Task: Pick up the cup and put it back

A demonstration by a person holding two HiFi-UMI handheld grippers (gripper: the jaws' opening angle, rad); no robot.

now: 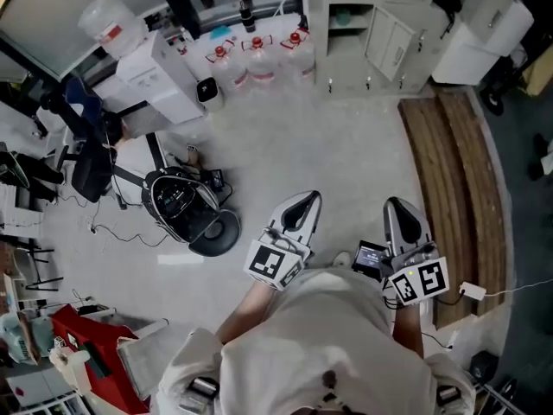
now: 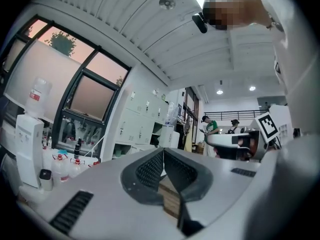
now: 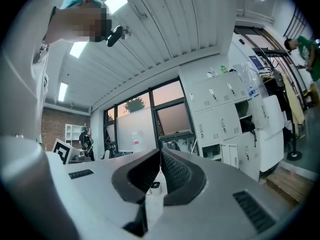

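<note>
No cup shows in any view. In the head view my left gripper and my right gripper are held close to the person's body, side by side over the grey floor, both pointing forward. In the left gripper view the jaws of the left gripper meet at their tips with nothing between them. The right gripper looks the same in its own view: tips together and empty. Each gripper's marker cube sits just behind its jaws.
A water dispenser and several water bottles stand at the back left. White lockers line the back wall. A wooden platform runs along the right. A black round device with cables lies on the floor to the left.
</note>
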